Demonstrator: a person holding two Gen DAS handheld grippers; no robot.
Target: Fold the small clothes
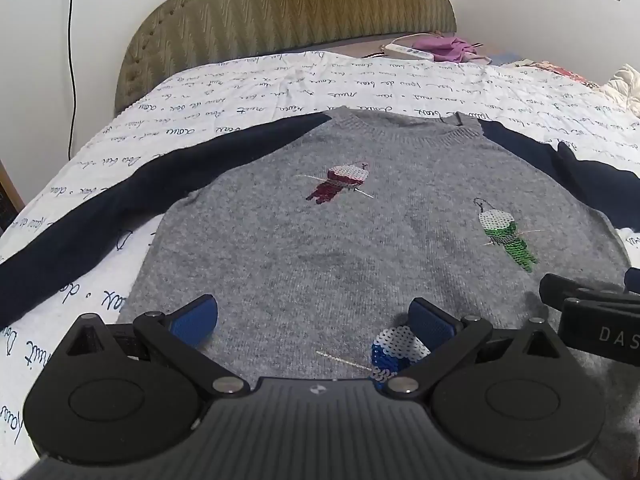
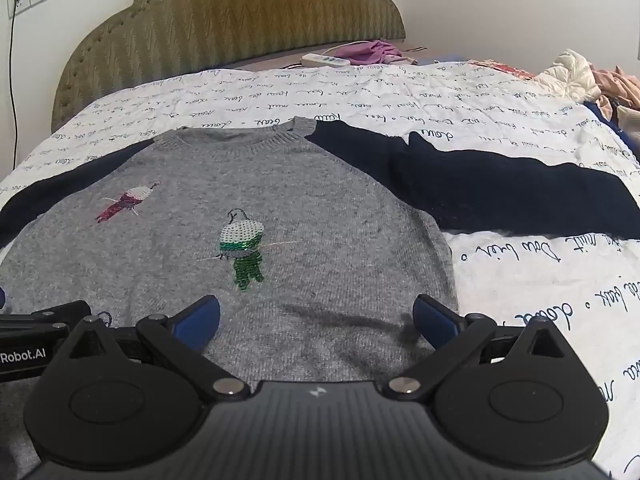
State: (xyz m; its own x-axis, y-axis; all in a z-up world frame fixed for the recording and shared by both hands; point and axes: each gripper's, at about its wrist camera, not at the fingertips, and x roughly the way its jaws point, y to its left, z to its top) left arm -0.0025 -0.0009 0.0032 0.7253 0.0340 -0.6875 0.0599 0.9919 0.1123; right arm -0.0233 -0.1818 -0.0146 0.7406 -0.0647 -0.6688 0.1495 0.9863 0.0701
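Note:
A small grey knitted sweater with dark navy sleeves lies flat, front up, on the bed; it also shows in the right wrist view. It bears sequin birds: red, green and blue. The left sleeve stretches out left; the right sleeve stretches out right. My left gripper is open over the sweater's lower left part, holding nothing. My right gripper is open over its lower right part, holding nothing. Each gripper shows at the other view's edge.
The bed has a white sheet printed with handwriting and a padded olive headboard. A white power strip and purple cloth lie by the headboard. Crumpled clothes sit at the far right.

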